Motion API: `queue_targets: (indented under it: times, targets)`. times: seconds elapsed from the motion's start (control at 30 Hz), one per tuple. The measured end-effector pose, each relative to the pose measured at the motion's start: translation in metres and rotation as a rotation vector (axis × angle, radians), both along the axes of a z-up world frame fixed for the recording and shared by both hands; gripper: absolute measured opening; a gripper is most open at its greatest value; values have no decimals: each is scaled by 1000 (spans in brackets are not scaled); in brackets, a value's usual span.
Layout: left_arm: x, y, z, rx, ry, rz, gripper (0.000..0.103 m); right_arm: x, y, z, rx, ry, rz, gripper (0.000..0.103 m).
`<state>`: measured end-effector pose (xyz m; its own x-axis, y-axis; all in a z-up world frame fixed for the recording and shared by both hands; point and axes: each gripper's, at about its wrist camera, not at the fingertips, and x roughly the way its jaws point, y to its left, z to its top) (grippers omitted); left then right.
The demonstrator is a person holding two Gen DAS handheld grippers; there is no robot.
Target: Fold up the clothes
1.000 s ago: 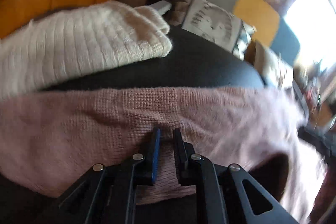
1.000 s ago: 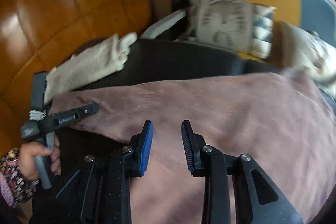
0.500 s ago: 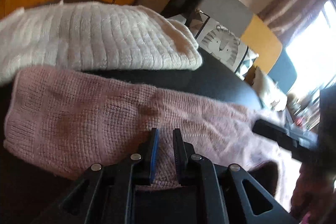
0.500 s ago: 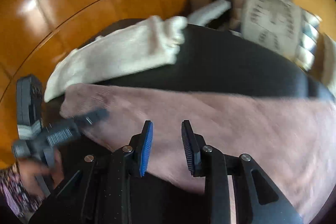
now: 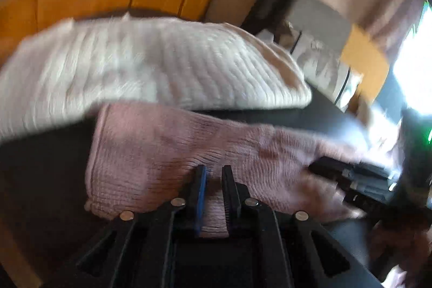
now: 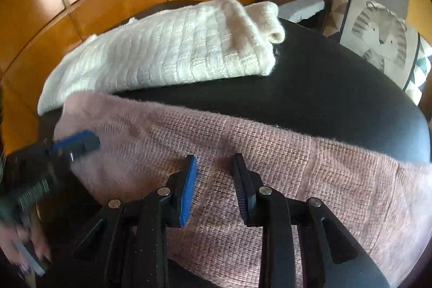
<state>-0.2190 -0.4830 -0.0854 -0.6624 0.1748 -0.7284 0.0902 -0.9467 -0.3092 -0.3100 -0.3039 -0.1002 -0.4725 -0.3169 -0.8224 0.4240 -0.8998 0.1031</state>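
On the black round table (image 6: 337, 88), a pink knitted garment (image 6: 270, 153) lies before a folded cream ribbed sweater (image 6: 172, 50). Left gripper (image 5: 213, 172), jaws having just narrowed, pinches the pink edge; right gripper (image 6: 214, 161) hovers part-open.

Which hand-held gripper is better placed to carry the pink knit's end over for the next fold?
Left. The left hand-held gripper pinches the pink knit near its end; the right hand-held gripper sits mid-length, jaws apart.
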Motion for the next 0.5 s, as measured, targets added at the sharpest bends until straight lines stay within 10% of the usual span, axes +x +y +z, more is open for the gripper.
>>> queue_targets:
  times: [0.27, 0.5]
  targets:
    - [4, 2, 1, -36, 7, -14, 11, 4, -56, 4, -24, -3, 166, 28]
    - [6, 4, 12, -51, 26, -13, 11, -19, -60, -4, -104, -57, 75, 27]
